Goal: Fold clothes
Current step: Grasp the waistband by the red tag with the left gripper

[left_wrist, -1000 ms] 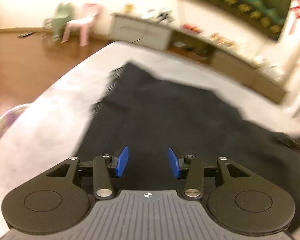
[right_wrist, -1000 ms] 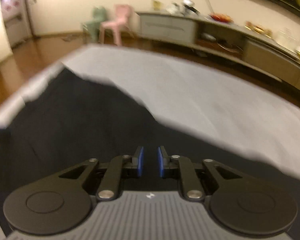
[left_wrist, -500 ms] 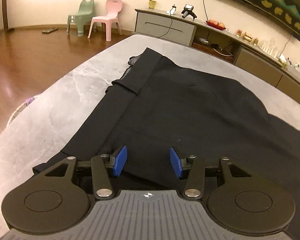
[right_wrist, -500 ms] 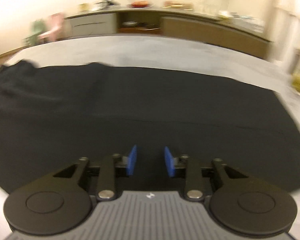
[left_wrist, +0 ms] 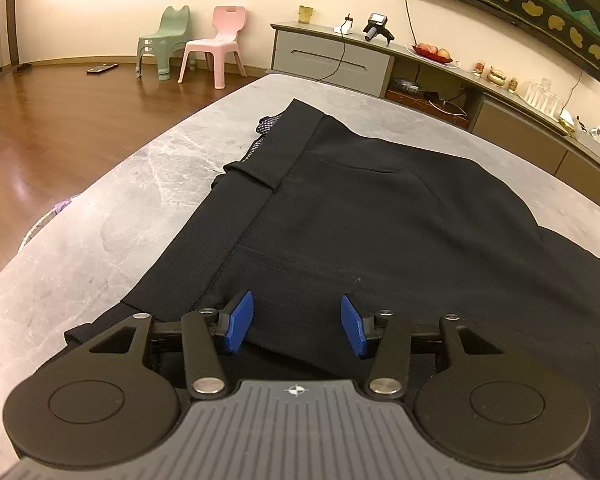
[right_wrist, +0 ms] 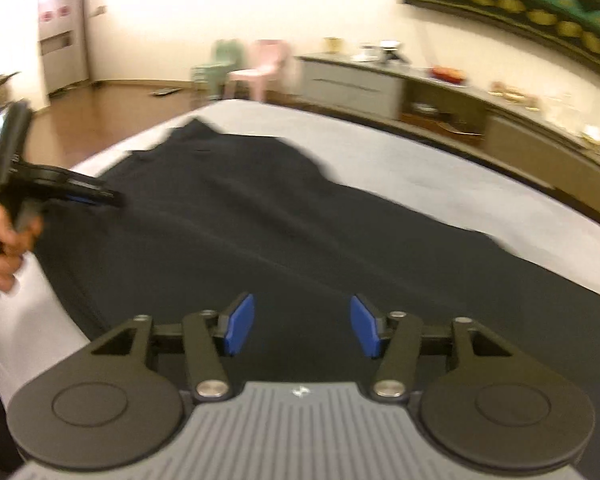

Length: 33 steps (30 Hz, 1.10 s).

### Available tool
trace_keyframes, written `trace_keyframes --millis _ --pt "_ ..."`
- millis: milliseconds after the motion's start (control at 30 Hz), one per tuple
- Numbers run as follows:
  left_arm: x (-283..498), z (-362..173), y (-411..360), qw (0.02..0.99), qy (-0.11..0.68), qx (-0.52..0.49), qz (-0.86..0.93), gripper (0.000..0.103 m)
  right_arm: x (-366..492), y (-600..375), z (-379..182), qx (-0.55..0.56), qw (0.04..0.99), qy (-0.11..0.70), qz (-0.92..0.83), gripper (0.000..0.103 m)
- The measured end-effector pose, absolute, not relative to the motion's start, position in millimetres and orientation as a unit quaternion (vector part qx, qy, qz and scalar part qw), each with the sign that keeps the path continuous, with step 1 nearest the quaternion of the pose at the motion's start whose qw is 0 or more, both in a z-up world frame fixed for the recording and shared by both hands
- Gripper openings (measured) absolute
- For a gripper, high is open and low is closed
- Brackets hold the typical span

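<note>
Black trousers [left_wrist: 372,216] lie spread on the grey marble table [left_wrist: 112,216], waistband [left_wrist: 284,148] at the far end. My left gripper [left_wrist: 296,326] hovers open over the near edge of the cloth, with nothing between its blue pads [left_wrist: 238,322]. In the blurred right wrist view, my right gripper [right_wrist: 302,326] hangs above the trousers [right_wrist: 300,220]; its jaws are opening and nothing is between them. The left gripper [right_wrist: 108,198] shows at the far left in that view, held by a hand [right_wrist: 8,240].
The table's left edge [left_wrist: 60,208] drops to a wooden floor [left_wrist: 40,132]. A green chair [left_wrist: 164,40] and a pink chair [left_wrist: 220,44] stand by the far wall. A long low cabinet [left_wrist: 420,76] with small items runs behind the table.
My right gripper went from nearly shut to open and swung across the trousers, so its view now takes in the left gripper. The left gripper stays over the same near edge.
</note>
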State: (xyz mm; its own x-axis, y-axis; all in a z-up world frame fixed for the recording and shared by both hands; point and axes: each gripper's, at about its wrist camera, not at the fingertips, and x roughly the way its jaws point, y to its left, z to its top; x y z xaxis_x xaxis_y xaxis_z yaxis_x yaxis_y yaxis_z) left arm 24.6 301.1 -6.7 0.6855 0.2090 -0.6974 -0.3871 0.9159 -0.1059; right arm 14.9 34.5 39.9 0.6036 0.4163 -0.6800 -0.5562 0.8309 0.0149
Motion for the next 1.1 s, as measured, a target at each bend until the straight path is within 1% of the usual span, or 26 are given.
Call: trace_keyframes --millis 67,133,167,267,367,400,433,500,533,567,600,667,733,800,867,933,967,1000,1033,1100 --pt "24.1 -7.4 302.5 0.911 0.360 -0.122 0.159 0.052 21.0 70.9 29.6 -0.100 0.879 0.360 0.297 0.053" --pt "23.2 -7.7 304.7 0.912 0.359 -0.123 0.154 0.052 19.3 80.9 20.0 -0.114 0.869 0.376 0.299 0.052" --pt "22.9 -7.7 305.8 0.913 0.358 -0.125 0.152 0.052 16.1 79.7 16.4 -0.121 0.866 0.382 0.300 0.050" --pt "22.7 -6.9 309.3 0.911 0.360 -0.134 0.149 0.052 -2.5 60.6 9.9 -0.134 0.860 0.384 0.307 0.051" --pt "14.1 3.2 315.9 0.907 0.357 -0.167 0.151 0.052 -7.1 52.6 14.5 -0.156 0.838 0.421 0.309 0.051" --pt "6.4 9.4 319.5 0.908 0.345 -0.183 0.151 0.052 -4.5 53.2 18.8 -0.163 0.833 0.430 0.309 0.047" --pt "-4.5 17.6 324.1 0.911 0.327 -0.201 0.152 0.052 -0.2 55.9 26.9 -0.169 0.835 0.424 0.306 0.048" --pt "-32.7 29.8 341.2 0.909 0.287 -0.248 0.174 0.060 15.5 66.7 46.8 -0.164 0.850 0.399 0.304 0.048" --pt "-47.7 35.4 350.8 0.905 0.266 -0.273 0.187 0.068 26.9 74.5 54.1 -0.159 0.856 0.388 0.301 0.049" --pt "-60.5 37.0 362.2 0.898 0.252 -0.298 0.203 0.072 40.0 83.6 59.9 -0.153 0.864 0.376 0.297 0.051" --pt "-71.6 35.7 374.9 0.887 0.243 -0.324 0.220 0.072 52.9 92.2 64.2 -0.149 0.871 0.366 0.292 0.053" --pt "-87.9 27.7 398.0 0.864 0.238 -0.374 0.238 0.072 81.5 109.1 62.6 -0.149 0.879 0.356 0.278 0.053" --pt "-98.2 16.4 412.1 0.843 0.242 -0.419 0.233 0.072 108.8 117.5 47.8 -0.151 0.881 0.372 0.250 0.052" --pt "-106.8 5.0 418.9 0.827 0.246 -0.454 0.224 0.072 129.1 119.7 29.2 -0.163 0.875 0.403 0.214 0.048" --pt "-112.1 -4.6 419.2 0.815 0.248 -0.476 0.219 0.076 134.2 120.6 18.8 -0.164 0.872 0.423 0.184 0.049" --pt "-112.2 -12.9 421.2 0.801 0.251 -0.504 0.206 0.076 117.2 132.6 30.9 -0.153 0.877 0.413 0.191 0.049" --pt "-110.9 -15.1 422.3 0.797 0.250 -0.513 0.198 0.077 99.7 145.6 40.6 -0.152 0.879 0.395 0.220 0.050" --pt "-109.5 -16.1 423.9 0.796 0.248 -0.517 0.192 0.077 80.5 162.0 49.0 -0.156 0.876 0.378 0.257 0.056" --pt "-109.5 -16.9 426.1 0.795 0.246 -0.521 0.191 0.078 59.6 180.5 54.8 -0.164 0.868 0.361 0.299 0.058" --pt "-112.3 -19.4 431.3 0.789 0.238 -0.533 0.191 0.078 12.5 224.4 58.0 -0.191 0.836 0.327 0.396 0.068"
